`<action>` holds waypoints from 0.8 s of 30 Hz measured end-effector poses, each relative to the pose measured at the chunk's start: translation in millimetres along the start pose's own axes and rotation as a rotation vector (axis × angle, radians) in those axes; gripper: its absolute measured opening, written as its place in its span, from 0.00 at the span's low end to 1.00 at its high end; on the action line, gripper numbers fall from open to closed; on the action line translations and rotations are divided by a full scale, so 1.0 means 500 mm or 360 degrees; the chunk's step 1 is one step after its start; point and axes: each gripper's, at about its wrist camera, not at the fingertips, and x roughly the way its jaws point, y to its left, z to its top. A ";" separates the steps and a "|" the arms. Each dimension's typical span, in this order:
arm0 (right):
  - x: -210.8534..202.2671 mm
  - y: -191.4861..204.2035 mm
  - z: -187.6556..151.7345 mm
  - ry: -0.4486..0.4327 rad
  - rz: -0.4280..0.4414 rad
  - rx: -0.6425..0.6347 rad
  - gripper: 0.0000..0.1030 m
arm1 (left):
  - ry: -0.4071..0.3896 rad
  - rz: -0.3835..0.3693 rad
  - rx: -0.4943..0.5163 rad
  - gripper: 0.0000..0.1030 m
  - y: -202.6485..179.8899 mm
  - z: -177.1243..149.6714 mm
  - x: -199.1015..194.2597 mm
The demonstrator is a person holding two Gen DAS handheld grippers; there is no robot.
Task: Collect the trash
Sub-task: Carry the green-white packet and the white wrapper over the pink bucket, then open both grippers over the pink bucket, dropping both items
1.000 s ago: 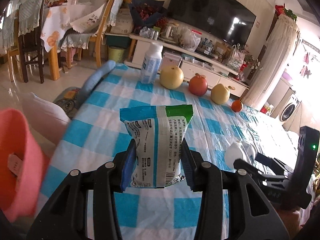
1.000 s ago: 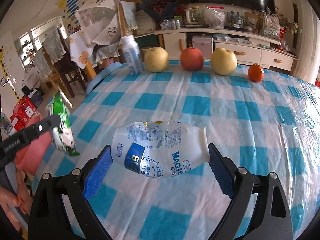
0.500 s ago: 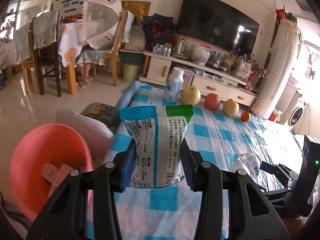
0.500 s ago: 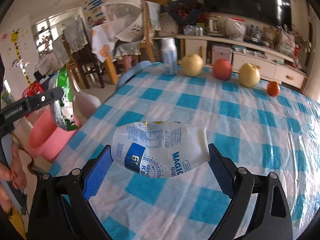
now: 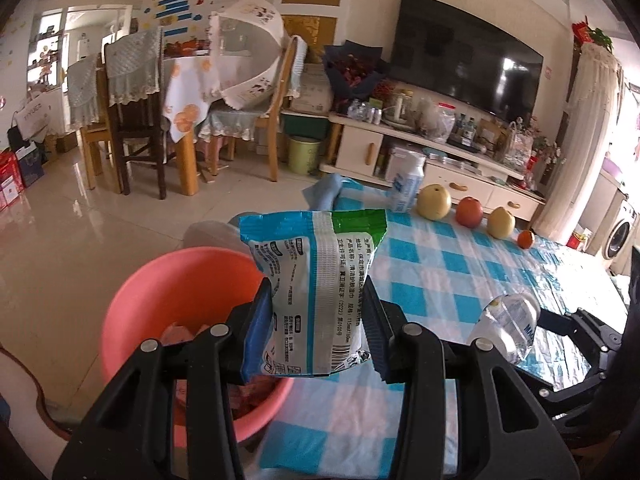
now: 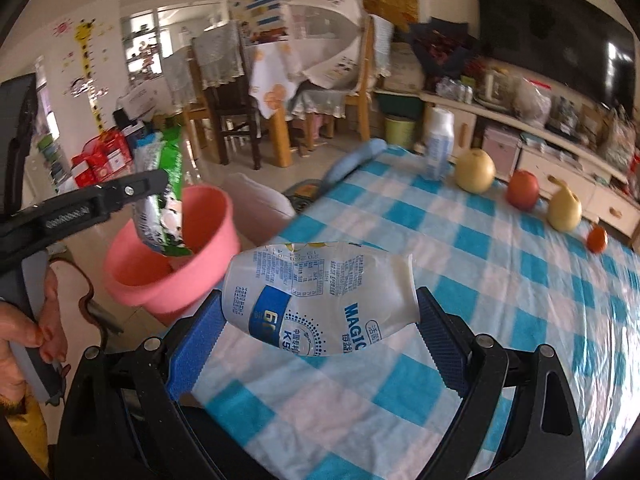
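My left gripper (image 5: 316, 336) is shut on a blue, white and green wipes packet (image 5: 316, 288) and holds it just above the right rim of a pink bin (image 5: 176, 300) that stands on the floor beside the table. From the right wrist view the packet (image 6: 164, 200) hangs over the bin (image 6: 172, 264). My right gripper (image 6: 316, 340) is shut on a crushed white plastic bottle (image 6: 320, 300) with blue print, held above the table's left edge. The bottle also shows in the left wrist view (image 5: 508, 328). Scraps lie in the bin.
The table (image 5: 440, 272) has a blue-and-white checked cloth. At its far end stand a white bottle (image 5: 406, 188), two pears (image 5: 434, 202), an apple (image 5: 469, 212) and a small orange (image 5: 525, 239). A pale cushion (image 6: 256, 204) lies beyond the bin. Chairs and a TV cabinet stand further back.
Both grippers have moved left and back from over the table toward the pink bin. The packet now hangs over the bin's rim. Both grips are unchanged.
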 end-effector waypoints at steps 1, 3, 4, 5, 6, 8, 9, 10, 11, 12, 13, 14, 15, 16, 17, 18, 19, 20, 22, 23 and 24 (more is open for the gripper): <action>0.001 0.011 0.005 -0.0004 0.0010 -0.0015 0.89 | -0.0001 0.0009 -0.0008 0.43 0.011 -0.002 -0.003; 0.003 0.036 0.017 -0.0016 0.0034 -0.0051 0.89 | -0.0004 0.0023 -0.0024 0.43 0.031 -0.002 -0.008; 0.003 0.044 0.020 -0.0019 0.0044 -0.0063 0.89 | -0.0005 0.0032 -0.0032 0.43 0.040 -0.002 -0.009; 0.005 0.054 0.025 -0.0022 0.0057 -0.0078 0.89 | -0.0008 0.0043 -0.0041 0.43 0.053 -0.003 -0.012; 0.009 0.067 0.031 -0.0025 0.0071 -0.0097 0.89 | -0.0009 0.0050 -0.0048 0.43 0.060 -0.002 -0.013; 0.015 0.091 0.039 -0.0026 0.0091 -0.0133 0.89 | -0.0011 0.0066 -0.0065 0.43 0.078 -0.003 -0.015; 0.022 0.107 0.046 -0.0026 0.0104 -0.0160 0.89 | -0.0014 0.0076 -0.0080 0.43 0.093 -0.004 -0.017; 0.025 0.116 0.048 -0.0026 0.0111 -0.0174 0.89 | -0.0016 0.0082 -0.0090 0.43 0.102 -0.004 -0.018; 0.032 0.129 0.054 -0.0024 0.0124 -0.0194 0.89 | -0.0018 0.0090 -0.0106 0.43 0.116 -0.004 -0.019; 0.038 0.140 0.058 -0.0022 0.0136 -0.0208 0.89 | -0.0021 0.0095 -0.0118 0.43 0.124 -0.005 -0.020; 0.041 0.148 0.060 -0.0021 0.0145 -0.0217 0.89 | -0.0025 0.0104 -0.0133 0.43 0.137 -0.005 -0.021; 0.046 0.157 0.063 -0.0021 0.0158 -0.0228 0.89 | -0.0029 0.0114 -0.0151 0.43 0.150 -0.005 -0.022; 0.054 0.170 0.068 -0.0023 0.0173 -0.0246 0.89 | -0.0031 0.0120 -0.0164 0.43 0.160 -0.004 -0.023; 0.060 0.179 0.071 -0.0023 0.0180 -0.0260 0.89 | -0.0035 0.0125 -0.0185 0.43 0.174 -0.004 -0.023; 0.068 0.188 0.075 -0.0020 0.0187 -0.0274 0.89 | -0.0038 0.0129 -0.0206 0.43 0.187 -0.004 -0.023; 0.080 0.200 0.081 -0.0012 0.0201 -0.0291 0.89 | -0.0040 0.0133 -0.0222 0.43 0.198 -0.004 -0.023; 0.087 0.208 0.082 -0.0008 0.0209 -0.0300 0.89 | -0.0041 0.0140 -0.0238 0.43 0.210 -0.003 -0.022; 0.101 0.219 0.087 0.0002 0.0221 -0.0316 0.89 | -0.0042 0.0146 -0.0246 0.43 0.215 -0.002 -0.020; 0.119 0.232 0.090 0.0016 0.0236 -0.0338 0.89 | -0.0043 0.0161 -0.0270 0.43 0.236 -0.001 -0.015; 0.134 0.241 0.093 0.0027 0.0245 -0.0352 0.89 | -0.0042 0.0164 -0.0285 0.43 0.248 -0.001 -0.011; 0.144 0.247 0.093 0.0035 0.0252 -0.0361 0.89 | -0.0040 0.0165 -0.0294 0.43 0.255 -0.002 -0.008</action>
